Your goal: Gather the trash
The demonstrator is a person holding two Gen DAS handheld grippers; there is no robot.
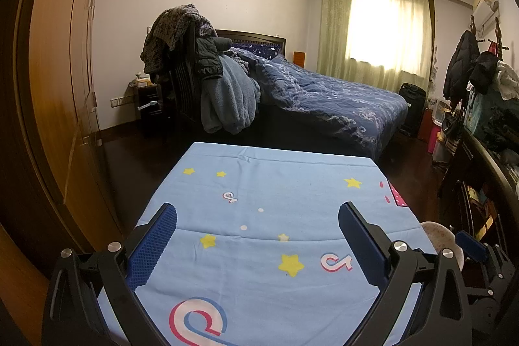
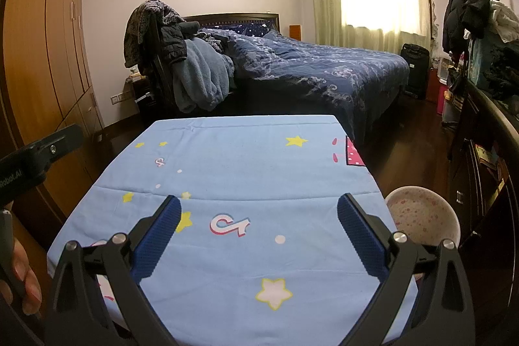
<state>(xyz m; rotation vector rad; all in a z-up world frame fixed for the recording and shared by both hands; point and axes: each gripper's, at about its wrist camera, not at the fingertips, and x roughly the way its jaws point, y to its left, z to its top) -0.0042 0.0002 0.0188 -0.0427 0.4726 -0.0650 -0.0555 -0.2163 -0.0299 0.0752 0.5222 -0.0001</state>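
We observe a bedroom: a bed [image 2: 318, 67] at 12 o'clock, a wardrobe [image 2: 45, 54] at 9. A table [image 2: 246, 158] under blue star-print cloth lies before us. A pink-speckled bin [image 2: 421, 218] stands at 3 o'clock, just beside it. The left gripper [image 1: 258, 235] and right gripper [image 2: 259, 232] gape wide, holding nothing. We see no trash.

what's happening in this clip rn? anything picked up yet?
Nothing picked up yet. A person holds both grippers over a table covered with a light blue star-print cloth in a bedroom. The left gripper and right gripper are both open and empty, hovering above the cloth. No trash shows on the cloth. A pink-speckled round bin sits just off the table's right edge, beside the right gripper.
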